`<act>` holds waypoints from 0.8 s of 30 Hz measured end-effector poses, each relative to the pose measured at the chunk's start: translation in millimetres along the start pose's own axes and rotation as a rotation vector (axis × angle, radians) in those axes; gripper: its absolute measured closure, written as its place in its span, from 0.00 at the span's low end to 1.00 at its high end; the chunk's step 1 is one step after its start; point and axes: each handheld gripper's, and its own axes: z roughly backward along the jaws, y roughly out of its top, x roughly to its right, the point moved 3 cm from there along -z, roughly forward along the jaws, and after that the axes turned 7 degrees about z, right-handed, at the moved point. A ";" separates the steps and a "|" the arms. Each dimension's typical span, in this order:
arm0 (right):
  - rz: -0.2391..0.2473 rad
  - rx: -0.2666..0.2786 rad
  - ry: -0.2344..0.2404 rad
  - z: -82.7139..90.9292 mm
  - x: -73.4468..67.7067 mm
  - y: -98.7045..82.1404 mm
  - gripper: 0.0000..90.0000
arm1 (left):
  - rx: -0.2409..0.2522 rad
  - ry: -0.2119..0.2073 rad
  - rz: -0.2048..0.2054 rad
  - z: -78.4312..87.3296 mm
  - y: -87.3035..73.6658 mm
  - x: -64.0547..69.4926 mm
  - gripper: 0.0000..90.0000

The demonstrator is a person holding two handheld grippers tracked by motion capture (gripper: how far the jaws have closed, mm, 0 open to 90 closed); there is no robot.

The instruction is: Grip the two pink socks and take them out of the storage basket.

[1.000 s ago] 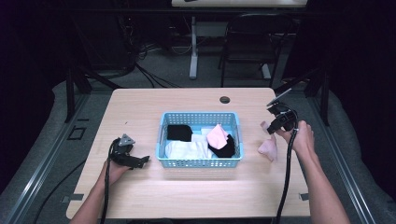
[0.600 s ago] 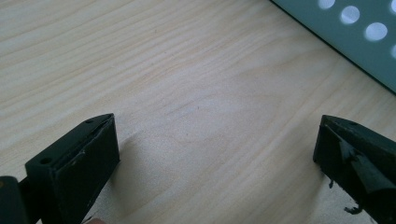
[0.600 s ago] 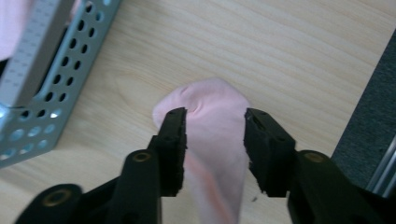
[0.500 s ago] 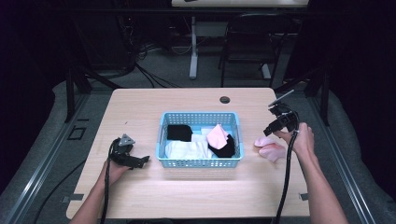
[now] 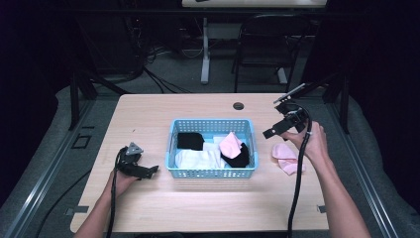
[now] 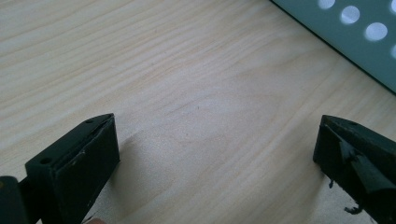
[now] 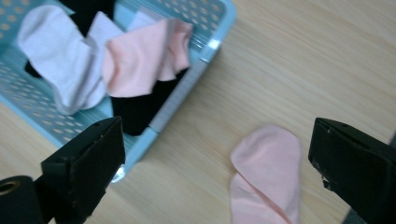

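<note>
Your right gripper (image 5: pixel 277 130) hangs empty, jaws spread wide, above a pink sock (image 5: pixel 286 157) lying on the table (image 5: pixel 208 208) just right of the blue basket (image 5: pixel 212 171), while your left gripper (image 5: pixel 148 170) rests released on the wood left of it.

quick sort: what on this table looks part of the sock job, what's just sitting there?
Likely part of the job:
- blue basket
- pink sock on the table, right of the basket
- pink sock in the basket
- white sock and black socks in the basket
- right gripper, open above the table
- left gripper, open, low on the table

Just there:
- small dark round thing near the far edge
- chair behind the table
</note>
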 end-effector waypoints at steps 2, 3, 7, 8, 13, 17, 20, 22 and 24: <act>0.032 -0.011 0.000 -2.9 -10.5 7.4 0.00 | 0.000 0.000 0.000 0.0 0.0 0.0 0.00; 0.046 -0.012 0.008 -5.2 -15.9 11.1 0.00 | 0.000 0.000 0.000 0.0 0.0 0.0 0.00; 0.098 -0.017 0.043 -18.0 -36.8 26.0 0.00 | 0.000 0.000 0.000 0.0 0.0 0.0 0.00; 0.113 -0.018 0.050 -22.0 -41.5 29.7 0.00 | 0.000 0.000 0.000 0.0 0.0 0.0 0.00; 0.151 -0.039 0.097 -43.9 -60.7 45.3 0.00 | 0.000 0.000 0.000 0.0 0.0 -0.1 0.00; 0.167 -0.054 0.121 -60.9 -69.8 55.5 0.00 | 0.000 -0.001 0.000 0.0 0.0 -0.1 0.00; 0.168 -0.078 0.137 -75.4 -73.4 60.5 0.00 | 0.000 -0.001 0.000 0.0 0.0 0.0 0.00; 0.176 -0.108 0.140 -85.9 -75.3 62.0 0.00 | 0.000 -0.001 0.000 0.0 0.0 0.0 0.00; 0.168 -0.135 0.139 -96.4 -78.0 62.7 0.00 | 0.000 -0.001 0.000 0.0 0.0 -0.1 0.00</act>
